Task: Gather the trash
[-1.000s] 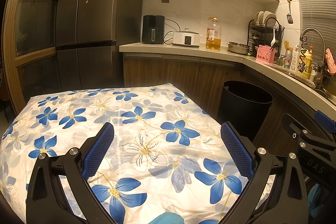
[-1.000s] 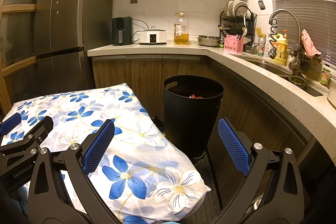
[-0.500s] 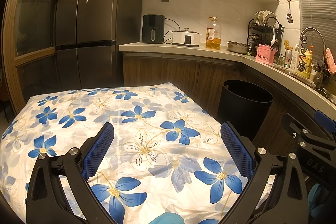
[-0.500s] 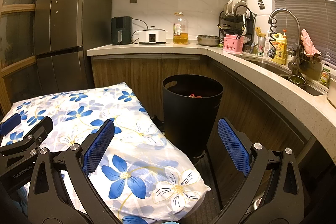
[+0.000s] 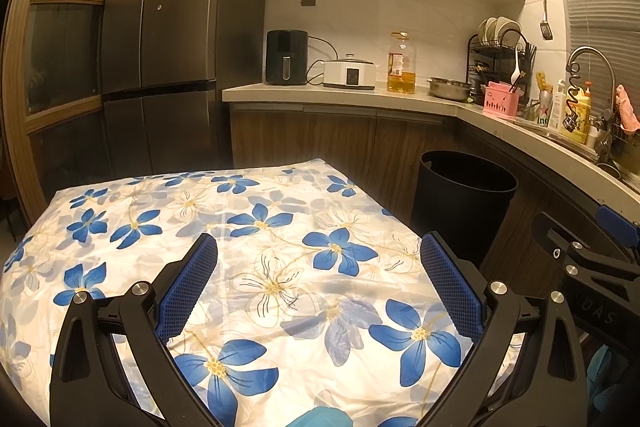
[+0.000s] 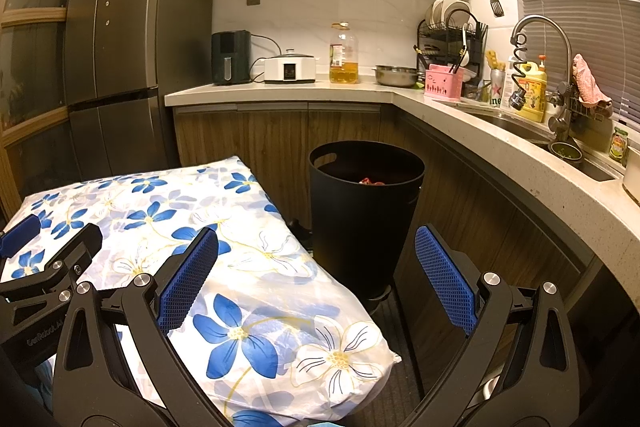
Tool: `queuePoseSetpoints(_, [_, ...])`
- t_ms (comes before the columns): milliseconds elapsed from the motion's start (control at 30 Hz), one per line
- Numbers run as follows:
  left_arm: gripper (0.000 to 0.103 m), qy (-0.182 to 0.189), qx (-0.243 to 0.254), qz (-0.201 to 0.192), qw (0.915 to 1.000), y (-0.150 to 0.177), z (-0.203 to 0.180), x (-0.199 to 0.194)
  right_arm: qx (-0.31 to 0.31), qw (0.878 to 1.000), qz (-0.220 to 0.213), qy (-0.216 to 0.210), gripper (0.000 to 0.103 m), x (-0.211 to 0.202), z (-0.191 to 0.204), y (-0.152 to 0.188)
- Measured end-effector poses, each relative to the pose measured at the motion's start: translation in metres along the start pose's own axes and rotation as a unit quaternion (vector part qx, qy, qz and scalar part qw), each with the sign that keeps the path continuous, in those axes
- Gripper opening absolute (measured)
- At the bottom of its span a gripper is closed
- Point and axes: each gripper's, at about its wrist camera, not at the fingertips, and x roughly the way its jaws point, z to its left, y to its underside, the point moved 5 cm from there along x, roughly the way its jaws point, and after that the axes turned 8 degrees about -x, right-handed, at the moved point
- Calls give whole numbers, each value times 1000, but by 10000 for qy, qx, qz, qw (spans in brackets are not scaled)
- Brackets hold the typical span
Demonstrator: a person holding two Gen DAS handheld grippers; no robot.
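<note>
Your left hand-held gripper (image 5: 320, 283) hangs over the table (image 5: 120, 211), which is covered with a white cloth printed with blue flowers. Its blue-padded fingers (image 5: 188, 287) are spread wide with nothing between them. Your right hand-held gripper (image 6: 316, 275) is spread just as wide and holds nothing; it sits off the table's right edge, pointing toward the black trash bin (image 6: 360, 227).

Take that bin as your landmark. It stands on the floor just to the right of the table's far right corner, in front of the wooden cabinet fronts. Its rim has a cut-out handle on the left side. Inside it, near the back of the opening, a bit of red trash (image 6: 370, 181) shows above the dark interior; how much more lies in there you cannot tell from these views. The stretch of cloth in view carries no trash.

Behind and above the bin runs the kitchen worktop (image 6: 280, 89). On it, left of the bin, stand a dark air fryer (image 6: 231, 57) and a white cooker (image 6: 290, 67); roughly straight above the bin stands an oil bottle (image 6: 344, 55) with a steel bowl (image 6: 396, 75) beside it. Further right of the bin are a pink caddy (image 6: 442, 83), a dish rack (image 6: 452, 27) and the tap (image 6: 540, 39) over the sink. A dark fridge (image 6: 120, 47) rises well to the bin's left.
</note>
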Motion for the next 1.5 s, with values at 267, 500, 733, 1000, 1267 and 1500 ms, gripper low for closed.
queuePoseSetpoints(267, [78,-28,102,69,9999,1,-1,2,7,10000,-3,2,97,0,-1,1])
queuePoseSetpoints(500, [77,1,152,74,9999,1,-3,2,10,10000,7,-4,98,0,-2,2])
queuePoseSetpoints(733, [77,31,160,85,9998,1,-4,1,12,10000,7,-6,97,-1,-2,2])
queuePoseSetpoints(1000, [77,9,173,106,9998,2,-4,1,12,10000,9,-9,98,-1,-2,2])
queuePoseSetpoints(1267, [83,5,187,108,9998,1,-3,2,30,10000,11,0,98,-2,-3,3])
queuePoseSetpoints(1500, [90,-11,284,74,9996,1,-6,1,38,10000,12,-2,98,-2,-3,3])
